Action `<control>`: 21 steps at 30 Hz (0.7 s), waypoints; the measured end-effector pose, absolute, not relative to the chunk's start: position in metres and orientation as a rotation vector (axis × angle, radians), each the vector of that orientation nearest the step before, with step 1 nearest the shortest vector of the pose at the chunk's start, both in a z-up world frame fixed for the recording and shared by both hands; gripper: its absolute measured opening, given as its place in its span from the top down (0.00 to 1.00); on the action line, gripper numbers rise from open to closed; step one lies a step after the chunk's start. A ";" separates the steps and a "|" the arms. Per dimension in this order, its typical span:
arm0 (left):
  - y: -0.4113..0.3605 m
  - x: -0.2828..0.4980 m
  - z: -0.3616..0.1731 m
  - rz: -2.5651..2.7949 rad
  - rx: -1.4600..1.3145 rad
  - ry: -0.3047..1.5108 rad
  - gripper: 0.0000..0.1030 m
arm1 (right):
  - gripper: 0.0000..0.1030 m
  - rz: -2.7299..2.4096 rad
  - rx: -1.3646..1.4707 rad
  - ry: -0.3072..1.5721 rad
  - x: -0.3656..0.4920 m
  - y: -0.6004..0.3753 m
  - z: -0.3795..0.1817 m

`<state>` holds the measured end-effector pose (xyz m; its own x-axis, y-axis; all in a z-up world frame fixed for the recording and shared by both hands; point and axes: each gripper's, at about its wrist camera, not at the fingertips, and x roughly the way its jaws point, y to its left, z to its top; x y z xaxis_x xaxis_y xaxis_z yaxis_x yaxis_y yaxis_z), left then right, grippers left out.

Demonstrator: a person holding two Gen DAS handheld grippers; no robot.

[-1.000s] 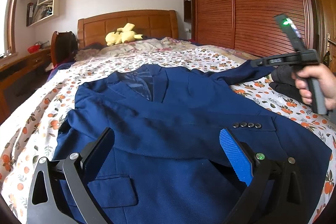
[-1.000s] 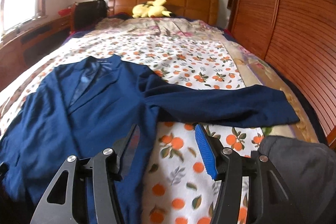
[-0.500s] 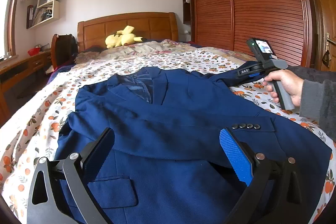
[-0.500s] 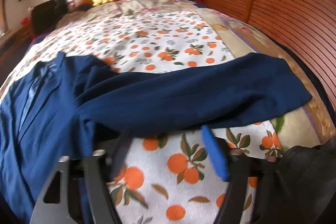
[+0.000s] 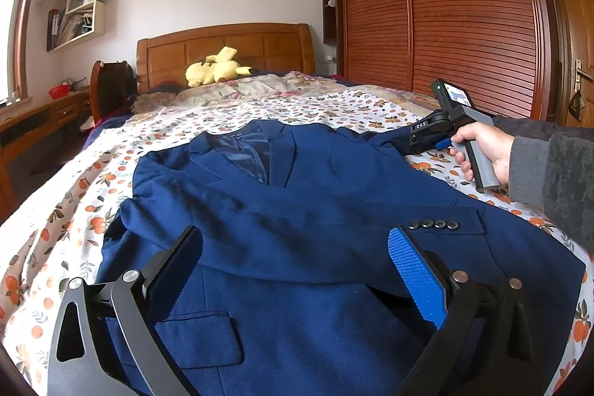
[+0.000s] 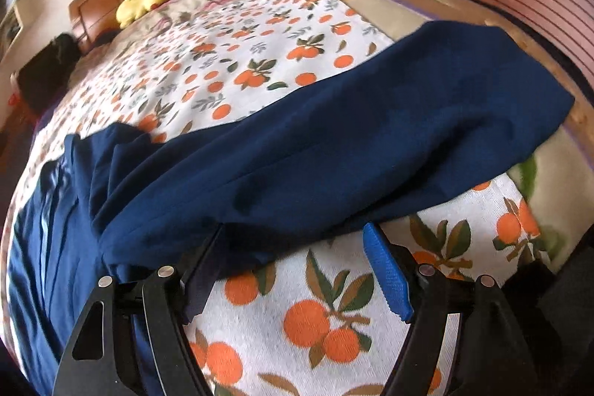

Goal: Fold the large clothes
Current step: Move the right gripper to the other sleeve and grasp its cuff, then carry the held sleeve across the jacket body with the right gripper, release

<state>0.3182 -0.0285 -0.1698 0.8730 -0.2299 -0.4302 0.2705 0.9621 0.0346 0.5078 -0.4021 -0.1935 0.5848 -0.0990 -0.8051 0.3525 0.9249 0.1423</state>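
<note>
One sleeve (image 5: 438,223) already lies across the jacket (image 5: 297,210); the other sleeve (image 6: 334,143) stretches toward the bed (image 6: 260,25) edge, unfolded, with the right gripper (image 6: 293,270) wide open and empty at its hem.

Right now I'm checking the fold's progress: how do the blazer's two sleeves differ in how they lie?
The buttoned sleeve is folded across the blazer's front, its cuff buttons showing; the outstretched sleeve runs sideways off the body.

The buttoned sleeve rests on jacket cloth; the outstretched sleeve rests on the orange-print bedspread.

The right gripper is open at the outstretched sleeve's near edge; the left gripper is open over the buttoned sleeve.

Both are navy and flat.
</note>
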 end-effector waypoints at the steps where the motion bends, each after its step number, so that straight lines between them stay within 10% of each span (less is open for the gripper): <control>1: -0.029 0.318 -0.170 -0.262 0.095 0.438 0.02 | 0.32 -0.271 0.325 0.911 0.509 -0.406 -0.194; 6: -0.029 0.319 -0.169 -0.263 0.094 0.444 0.02 | 0.97 -0.307 0.326 0.917 0.517 -0.417 -0.192; 21: -0.029 0.318 -0.170 -0.263 0.097 0.440 0.02 | 0.99 0.063 0.029 0.705 0.467 -0.298 -0.096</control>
<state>0.3179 -0.0285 -0.1696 0.8718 -0.2303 -0.4324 0.2719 0.9617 0.0358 0.4666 -0.2980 -0.0957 0.7597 0.0680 -0.6467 -0.0485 0.9977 0.0479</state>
